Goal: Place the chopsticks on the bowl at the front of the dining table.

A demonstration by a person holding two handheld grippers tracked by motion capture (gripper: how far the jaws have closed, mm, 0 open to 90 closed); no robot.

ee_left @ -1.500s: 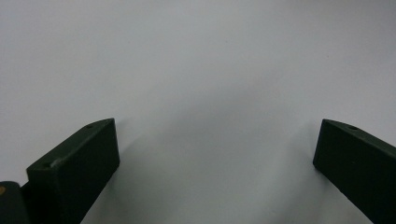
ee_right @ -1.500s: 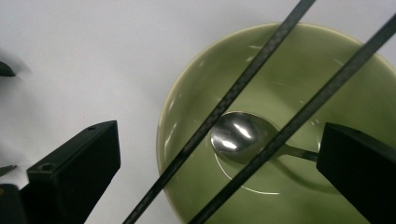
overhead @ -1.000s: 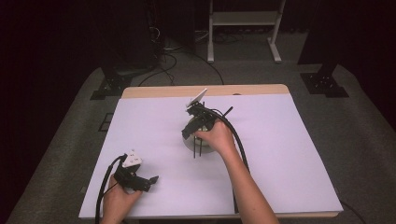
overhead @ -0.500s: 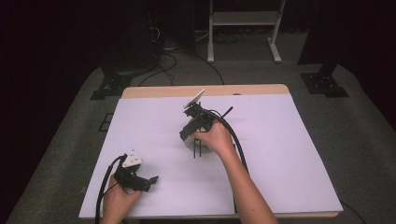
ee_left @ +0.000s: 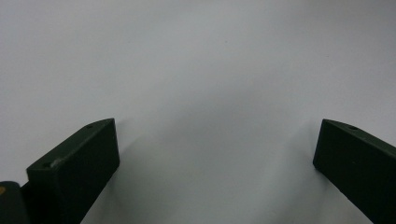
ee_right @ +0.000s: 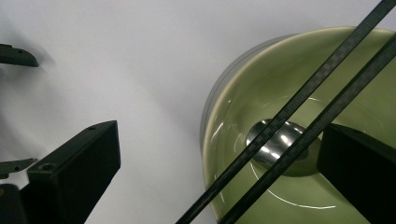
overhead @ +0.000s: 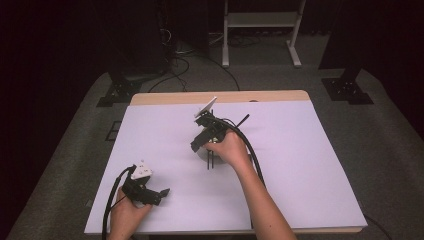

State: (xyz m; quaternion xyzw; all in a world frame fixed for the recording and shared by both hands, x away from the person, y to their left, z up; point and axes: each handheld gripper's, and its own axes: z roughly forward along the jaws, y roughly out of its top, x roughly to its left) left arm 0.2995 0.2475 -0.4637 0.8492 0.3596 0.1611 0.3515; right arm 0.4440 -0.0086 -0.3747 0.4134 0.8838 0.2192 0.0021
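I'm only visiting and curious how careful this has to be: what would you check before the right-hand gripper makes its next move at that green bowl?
1. Right gripper open: ok, its jaws stand wide apart.
2. Jaws either side of the rim of the glossy pale green bowl: ok, one is outside and one is over the inside.
3. Two thin black sticks clear of the jaws: not ok, they cross the bowl between them.
4. Shiny metal spoon out of the way: cannot tell, it lies at the bowl's bottom, partly behind the sticks.
5. Left gripper idle: ok, open over the bare white table.
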